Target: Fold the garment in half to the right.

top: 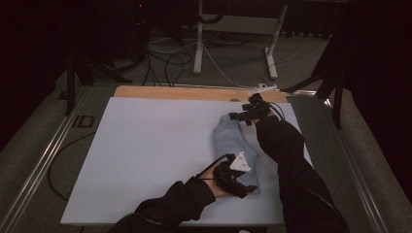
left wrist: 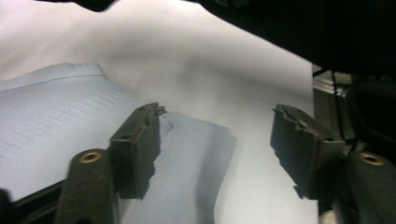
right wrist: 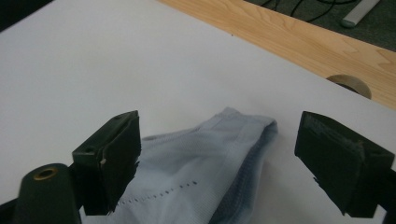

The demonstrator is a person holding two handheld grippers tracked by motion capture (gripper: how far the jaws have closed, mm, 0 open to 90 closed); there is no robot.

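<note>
Desk [top: 145, 145], white mat over wood, far wood strip [right wrist: 289, 32] exposed. Folded pale blue garment [top: 233, 141], looks like a knit shirt or shorts, hard to tell, lies flat right of centre on the desk, long axis near to far. Left gripper [top: 248, 190] sits at the garment's near end; jaws apart, nothing pinched, near corner of the cloth [left wrist: 196, 154] lies loose between and under them. Right gripper [top: 243, 119] is at the far end; jaws wide apart, far folded edge [right wrist: 243, 126] lies free between them, no pad pressing.

Step reads as a release after laying down a fold. To do it well: lift both grippers straight up off the cloth, jaws kept wide, so no pad snags the knit and drags the fold open. Watch the left near corner, it sits close to one jaw. If edges look uneven, re-pinch at the corners only, not mid-fold.
</note>
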